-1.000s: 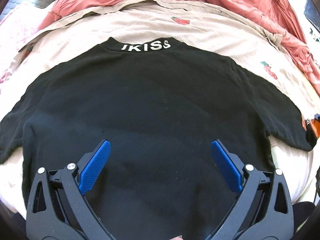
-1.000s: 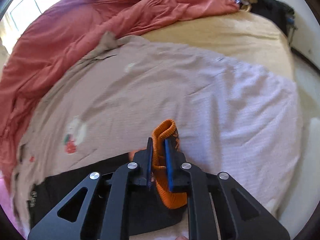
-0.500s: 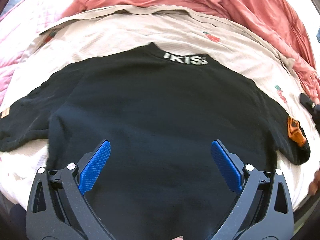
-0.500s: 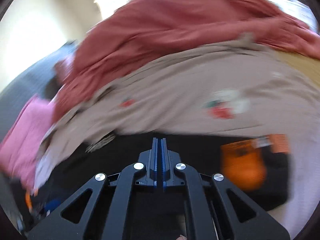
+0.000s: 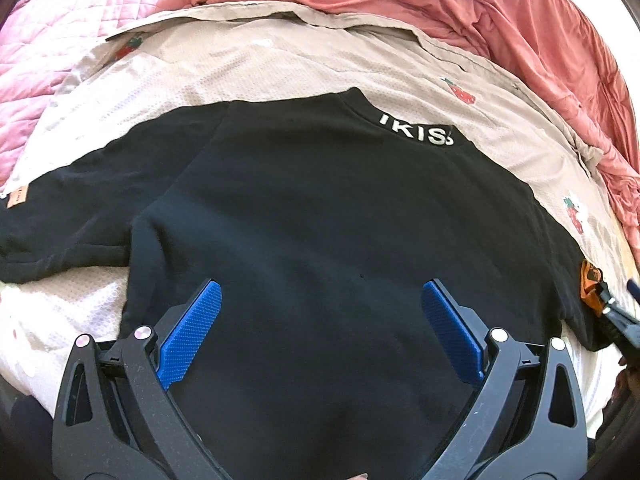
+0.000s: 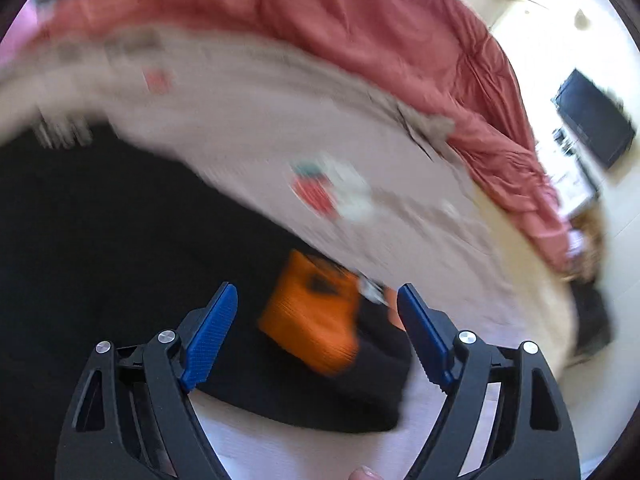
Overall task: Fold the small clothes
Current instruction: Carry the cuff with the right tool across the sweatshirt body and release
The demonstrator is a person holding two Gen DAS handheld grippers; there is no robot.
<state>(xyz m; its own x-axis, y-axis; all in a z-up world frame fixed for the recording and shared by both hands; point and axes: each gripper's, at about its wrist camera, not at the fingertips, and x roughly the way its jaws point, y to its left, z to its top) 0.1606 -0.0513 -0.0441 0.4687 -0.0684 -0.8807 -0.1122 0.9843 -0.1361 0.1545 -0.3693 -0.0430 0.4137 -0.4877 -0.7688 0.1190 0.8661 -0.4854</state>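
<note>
Black sweatshirt [image 5: 340,240] spread flat, back up, on beige strawberry-print sheet [image 5: 280,68]; white lettering at collar [image 5: 416,132] on far side, hem on near side. Left sleeve [image 5: 72,208] stretched out to left, slightly rumpled at underarm; right sleeve ends at orange cuff [image 6: 316,316] on right edge of sheet. Left gripper [image 5: 320,328] over lower back of garment, fingers spread wide, nothing between pads. Right gripper [image 6: 316,332] over orange cuff, jaws just opened, fingers spread to either side of cuff, pads not pressing cloth; cuff lying free on sheet. Right wrist view heavily blurred, so exact clearance between pads and cuff not readable. Risks from here, as judgement: pinching only top layer of sleeve, giving a dragged, twisted fold; closing on sheet together with cuff, pulling bedding up with garment; fast swing of right side smearing aim and missing cuff edge. Rumple at left underarm likely to get locked into fold if not smoothed first. Pink quilted blanket [image 5: 48,60] and red duvet [image 5: 500,20] bunched on far side, near collar, leaving little room to slide garment away.
</note>
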